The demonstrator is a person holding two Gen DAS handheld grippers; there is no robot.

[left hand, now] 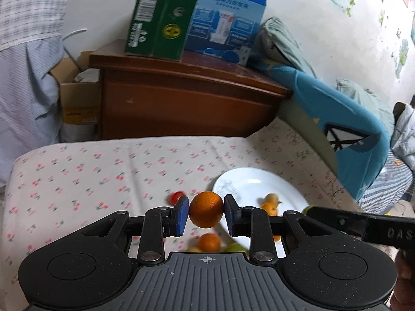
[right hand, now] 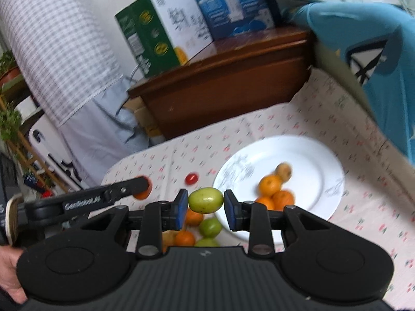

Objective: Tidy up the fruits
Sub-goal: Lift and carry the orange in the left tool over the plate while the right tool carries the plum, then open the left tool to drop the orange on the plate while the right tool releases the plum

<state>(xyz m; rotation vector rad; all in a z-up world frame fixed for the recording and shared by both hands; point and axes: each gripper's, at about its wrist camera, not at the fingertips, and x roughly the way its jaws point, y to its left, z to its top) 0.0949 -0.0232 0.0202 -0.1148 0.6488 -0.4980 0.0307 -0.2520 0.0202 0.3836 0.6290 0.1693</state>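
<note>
Floral tablecloth [right hand: 350, 181] below: left gripper [left hand: 206, 213] clamps orange [left hand: 206, 209], "GenRobot.AI"-marked; right gripper [right hand: 205, 205] clamps green fruit [right hand: 205, 200].

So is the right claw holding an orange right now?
No, the right claw is shut on a green fruit, held above the tablecloth.

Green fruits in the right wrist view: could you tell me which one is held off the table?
The oval green fruit clamped in the right gripper; the other green fruits lie on the tablecloth below it.
</note>
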